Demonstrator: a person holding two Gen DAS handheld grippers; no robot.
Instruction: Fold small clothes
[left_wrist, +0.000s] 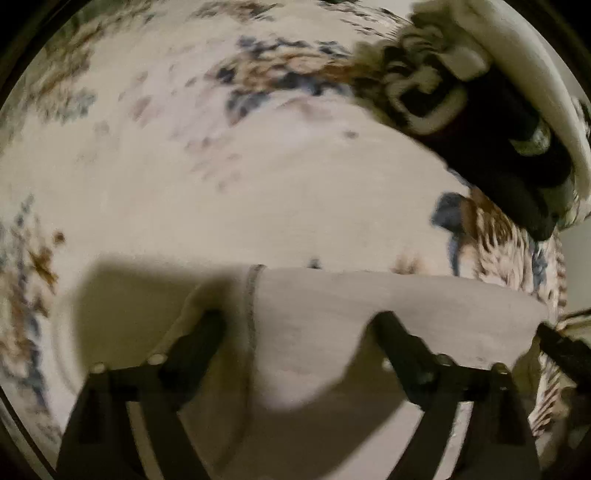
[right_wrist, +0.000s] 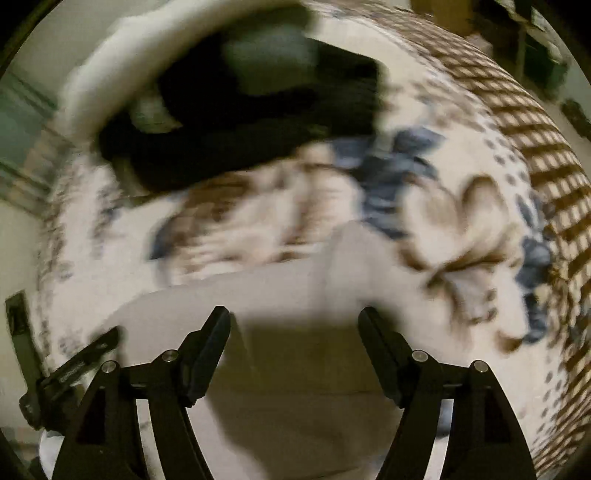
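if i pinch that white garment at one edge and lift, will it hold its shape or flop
The white garment will probably flop: it looks like thin, soft cloth lying limp on the patterned bedspread. It is likely light. Its folded layers may slide apart when lifted from one edge.

Dark clothes pile (left_wrist: 517, 155) blocks far side; bedspread (left_wrist: 221, 184) otherwise open.
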